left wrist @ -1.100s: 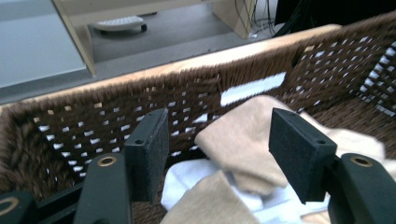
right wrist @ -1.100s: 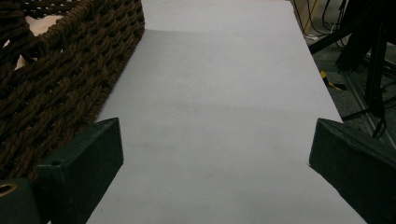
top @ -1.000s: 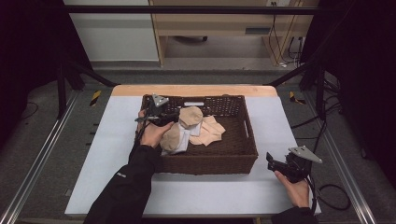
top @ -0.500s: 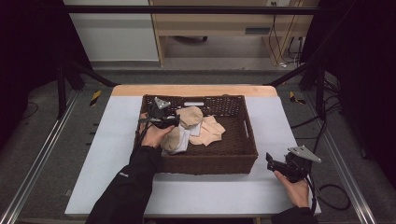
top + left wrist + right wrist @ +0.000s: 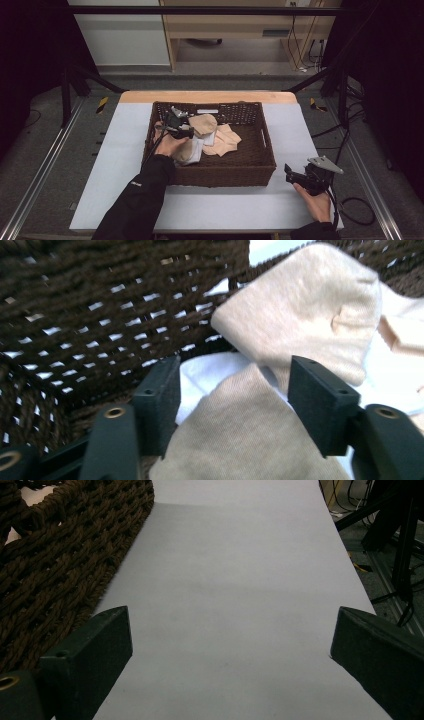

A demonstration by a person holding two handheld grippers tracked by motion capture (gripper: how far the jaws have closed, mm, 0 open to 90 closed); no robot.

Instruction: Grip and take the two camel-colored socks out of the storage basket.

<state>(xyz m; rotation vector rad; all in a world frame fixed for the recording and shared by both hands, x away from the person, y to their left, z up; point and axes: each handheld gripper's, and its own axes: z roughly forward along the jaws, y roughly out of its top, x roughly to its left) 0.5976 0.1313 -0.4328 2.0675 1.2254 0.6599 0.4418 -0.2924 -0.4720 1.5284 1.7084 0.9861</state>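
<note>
Dark lab, white-covered bench (image 5: 115,150), brown woven wicker basket (image 5: 260,150) at centre. My left gripper (image 5: 235,390) inside basket, jaws parted, straddling beige knit sock (image 5: 250,440); sock's long axis runs straight ahead between jaws. My right gripper (image 5: 230,645) spread wide, idle over bare bench right of basket.
</note>
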